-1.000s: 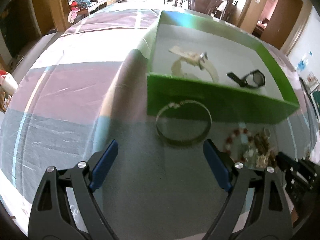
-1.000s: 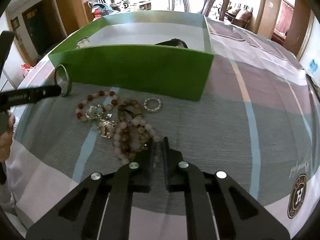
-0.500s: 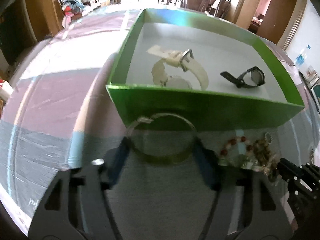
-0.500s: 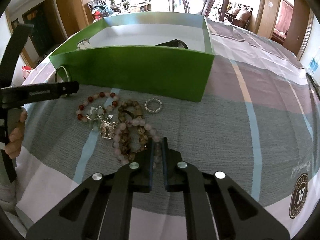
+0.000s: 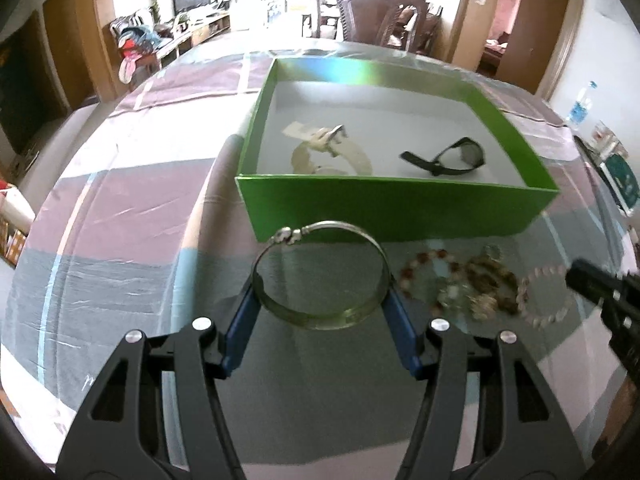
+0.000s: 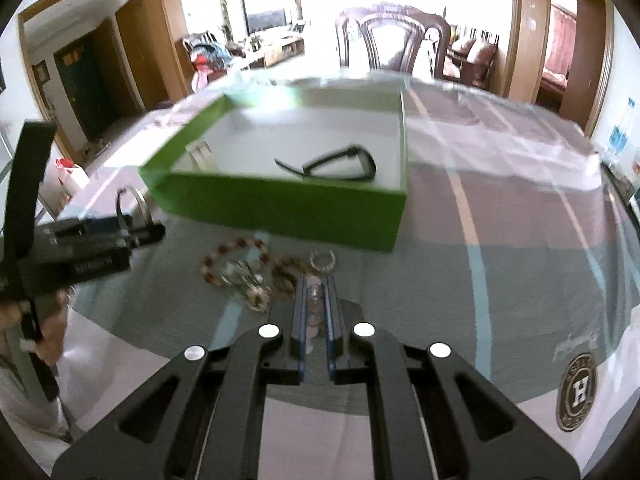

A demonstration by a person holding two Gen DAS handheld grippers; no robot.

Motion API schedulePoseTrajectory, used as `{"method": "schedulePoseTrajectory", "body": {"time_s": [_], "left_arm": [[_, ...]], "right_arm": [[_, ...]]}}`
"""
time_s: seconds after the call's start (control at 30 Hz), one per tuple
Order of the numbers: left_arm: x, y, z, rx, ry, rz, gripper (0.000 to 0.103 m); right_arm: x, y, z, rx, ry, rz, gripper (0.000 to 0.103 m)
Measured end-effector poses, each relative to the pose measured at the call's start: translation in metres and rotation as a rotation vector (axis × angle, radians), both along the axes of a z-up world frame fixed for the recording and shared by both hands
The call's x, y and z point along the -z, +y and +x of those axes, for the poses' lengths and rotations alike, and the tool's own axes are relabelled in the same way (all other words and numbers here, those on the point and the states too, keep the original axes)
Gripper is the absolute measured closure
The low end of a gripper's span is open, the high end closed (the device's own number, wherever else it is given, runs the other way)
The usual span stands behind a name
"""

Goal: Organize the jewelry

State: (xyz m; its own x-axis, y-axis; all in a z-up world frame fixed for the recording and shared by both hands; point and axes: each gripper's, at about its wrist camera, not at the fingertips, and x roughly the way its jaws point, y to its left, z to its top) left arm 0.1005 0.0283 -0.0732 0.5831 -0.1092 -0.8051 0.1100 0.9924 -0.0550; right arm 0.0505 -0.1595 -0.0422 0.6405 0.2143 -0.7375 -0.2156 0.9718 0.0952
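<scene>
My left gripper point(image 5: 320, 300) is shut on a silver bangle point(image 5: 320, 316) and holds it just in front of the green box point(image 5: 392, 208). The box holds a cream watch point(image 5: 332, 154) and a black watch point(image 5: 452, 158). My right gripper point(image 6: 314, 300) is shut on a pale pink bead bracelet point(image 6: 313, 294), lifted above the table. A pile of bead bracelets point(image 6: 240, 270) and a small ring point(image 6: 322, 260) lie on the cloth in front of the box. The pile also shows in the left wrist view point(image 5: 472, 284).
The table carries a striped cloth point(image 5: 120, 220) with a round logo point(image 6: 578, 390) near the right front. A dark wooden chair point(image 6: 394, 36) stands behind the table. A bottle point(image 5: 578, 106) stands at the far right.
My left gripper closed on the bangle and lifted it. My right gripper rose with the pink bead bracelet, and both views now look down into the box.
</scene>
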Motion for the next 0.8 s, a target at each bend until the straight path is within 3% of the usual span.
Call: {"method": "schedulePoseTrajectory", "body": {"time_s": [0.17, 0.4, 0.63, 0.8], "left_arm": [[-0.007, -0.008, -0.017, 0.034, -0.018, -0.001, 0.043], [0.002, -0.012, -0.020, 0.036, 0.007, 0.040, 0.043], [0.000, -0.018, -0.021, 0.048, -0.002, 0.056, 0.043], [-0.018, -0.018, -0.024, 0.057, -0.049, 0.061, 0.043]], "right_arm": [[-0.014, 0.004, -0.003, 0.001, -0.038, -0.012, 0.095], [0.013, 0.016, 0.002, 0.030, 0.027, -0.088, 0.095], [0.016, 0.017, 0.003, 0.035, 0.035, -0.098, 0.095], [-0.004, 0.016, 0.002, 0.014, -0.003, -0.083, 0.095]]}}
